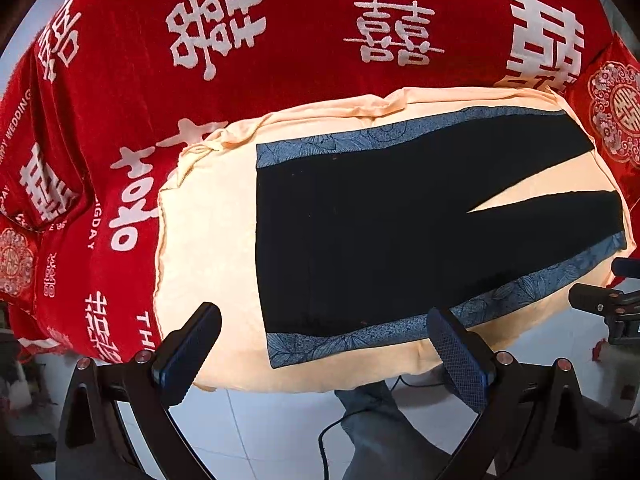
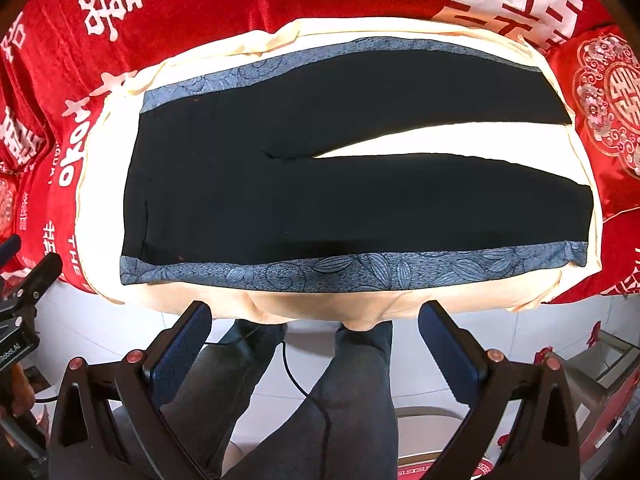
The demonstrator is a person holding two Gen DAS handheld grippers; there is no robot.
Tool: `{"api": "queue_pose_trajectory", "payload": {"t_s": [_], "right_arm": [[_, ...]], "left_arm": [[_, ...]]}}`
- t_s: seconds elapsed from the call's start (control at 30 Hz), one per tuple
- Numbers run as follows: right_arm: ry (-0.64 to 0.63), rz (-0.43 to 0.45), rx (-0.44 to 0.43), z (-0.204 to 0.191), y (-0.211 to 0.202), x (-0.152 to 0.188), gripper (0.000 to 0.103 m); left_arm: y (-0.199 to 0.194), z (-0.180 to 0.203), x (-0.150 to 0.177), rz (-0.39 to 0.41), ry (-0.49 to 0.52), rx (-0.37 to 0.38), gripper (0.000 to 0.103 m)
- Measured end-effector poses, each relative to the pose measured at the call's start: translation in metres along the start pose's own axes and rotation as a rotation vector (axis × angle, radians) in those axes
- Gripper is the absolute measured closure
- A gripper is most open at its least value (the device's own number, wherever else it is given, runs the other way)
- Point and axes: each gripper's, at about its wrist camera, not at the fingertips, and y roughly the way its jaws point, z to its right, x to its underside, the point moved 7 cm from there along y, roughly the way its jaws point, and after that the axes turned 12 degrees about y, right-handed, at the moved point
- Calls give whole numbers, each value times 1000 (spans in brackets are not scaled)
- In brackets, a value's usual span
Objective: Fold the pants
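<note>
The black pants [image 2: 340,196] are lying flat and fully spread on a cream cloth [image 2: 400,302] over a red bedspread [image 2: 192,12], waistband toward the left, both legs running right with a narrow wedge of cream showing between them. A blue leaf-patterned side stripe [image 2: 360,272] is running along the near edge, another along the far edge. No fold is begun yet.

The left gripper [image 1: 324,354] is hovering at the near edge by the waistband corner, jaws spread wide and holding nothing. The right gripper [image 2: 316,348] is hovering short of the near stripe, jaws likewise released and empty. The person's legs [image 2: 320,400] are standing below the bed edge.

Judgement: the step in hand is the first lengthwise fold, near leg over far leg. To do it well, each gripper should be pinching the near stripe only, one at the waist and one near the hem, avoiding the cream cloth beneath, then lifting together so the stripes meet evenly.
</note>
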Motion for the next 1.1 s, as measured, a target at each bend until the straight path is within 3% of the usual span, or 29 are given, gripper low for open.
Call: {"api": "queue_pose_trajectory", "payload": {"t_s": [1.1], "right_arm": [[-17,-12,-4,2,3,-7,0]], "left_arm": [[-1,-1,-7,-6,-7,-39,0]]}}
